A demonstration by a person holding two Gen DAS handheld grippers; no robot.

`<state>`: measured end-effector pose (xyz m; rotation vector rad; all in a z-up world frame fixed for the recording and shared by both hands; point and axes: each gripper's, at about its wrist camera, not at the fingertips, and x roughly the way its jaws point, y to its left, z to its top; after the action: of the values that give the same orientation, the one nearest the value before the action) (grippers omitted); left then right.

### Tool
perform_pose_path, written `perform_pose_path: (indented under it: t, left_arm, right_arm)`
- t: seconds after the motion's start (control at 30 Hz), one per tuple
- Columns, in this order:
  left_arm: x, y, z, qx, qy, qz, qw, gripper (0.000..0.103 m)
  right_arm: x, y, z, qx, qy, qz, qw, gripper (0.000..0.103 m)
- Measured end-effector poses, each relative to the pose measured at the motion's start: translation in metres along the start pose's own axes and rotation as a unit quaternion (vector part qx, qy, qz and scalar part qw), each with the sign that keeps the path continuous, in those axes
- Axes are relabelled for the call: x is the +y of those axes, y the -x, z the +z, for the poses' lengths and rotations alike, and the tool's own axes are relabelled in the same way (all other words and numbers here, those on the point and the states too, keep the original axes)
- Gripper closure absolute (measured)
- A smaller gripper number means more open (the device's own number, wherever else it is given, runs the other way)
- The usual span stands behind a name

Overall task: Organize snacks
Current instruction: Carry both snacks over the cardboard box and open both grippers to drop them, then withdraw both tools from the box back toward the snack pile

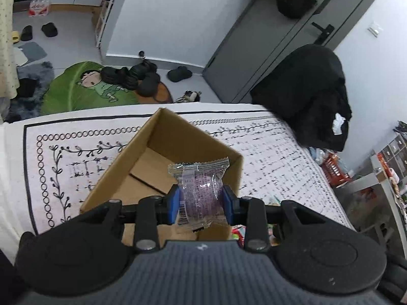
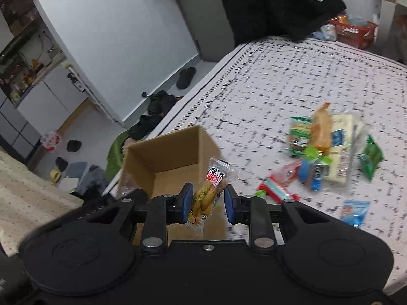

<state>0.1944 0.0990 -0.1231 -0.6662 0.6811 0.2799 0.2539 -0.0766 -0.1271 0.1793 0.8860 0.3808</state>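
Note:
My left gripper [image 1: 201, 204] is shut on a clear packet with a purple snack [image 1: 199, 193], held over the near part of the open cardboard box [image 1: 142, 175]. The box interior looks empty in the left wrist view. In the right wrist view my right gripper [image 2: 206, 203] is shut on a clear packet of yellow-brown snack with a red label [image 2: 207, 193], held just in front of the same cardboard box [image 2: 168, 152]. A pile of mixed snack packets [image 2: 328, 150] lies on the patterned cloth to the right.
The box stands on a white cloth with black print [image 1: 267, 152] covering a table or bed. A black garment [image 1: 307, 94] hangs at the far right corner. Shoes and a green mat [image 1: 84, 86] lie on the floor beyond the edge. An orange basket [image 2: 353, 30] stands farther back.

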Motion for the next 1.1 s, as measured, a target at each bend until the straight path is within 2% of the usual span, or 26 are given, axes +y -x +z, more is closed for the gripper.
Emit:
perform_pose_path:
  t: [0.17, 0.4, 0.6, 0.77, 0.83, 0.9, 1.03, 1.1]
  left_arm:
    - [0.008, -0.005, 0.002, 0.007, 0.012, 0.014, 0.9998, 0.069]
    - [0.020, -0.003, 0.007, -0.005, 0.038, 0.042, 0.9984, 0.069]
    - [0.028, -0.001, 0.010, -0.012, 0.061, 0.053, 0.9966, 0.060]
    - [0.034, -0.003, 0.011, -0.007, 0.083, 0.058, 0.9948, 0.047]
    - [0.037, -0.002, 0.011, -0.009, 0.091, 0.061, 0.9939, 0.041]
    - [0.039, -0.002, 0.012, -0.010, 0.100, 0.069, 0.9926, 0.034]
    - [0.040, -0.003, 0.012, -0.008, 0.108, 0.074, 0.9914, 0.028]
    - [0.039, -0.004, 0.011, -0.002, 0.108, 0.073, 0.9914, 0.026]
  right_arm:
    - [0.012, -0.010, 0.001, 0.007, 0.003, 0.011, 1.000, 0.076]
    - [0.018, -0.019, -0.001, 0.013, 0.006, 0.014, 1.000, 0.076]
    - [0.021, -0.020, 0.001, 0.015, 0.004, 0.023, 1.000, 0.076]
    - [0.019, -0.023, 0.004, 0.020, 0.003, 0.030, 0.999, 0.074]
    - [0.017, -0.022, 0.004, 0.023, 0.001, 0.031, 0.999, 0.069]
    - [0.014, -0.018, 0.004, 0.017, 0.003, 0.028, 0.999, 0.053]
    - [0.007, -0.009, 0.005, 0.009, 0.005, 0.019, 1.000, 0.048]
    - [0.001, -0.005, 0.005, 0.005, 0.001, 0.011, 1.000, 0.041]
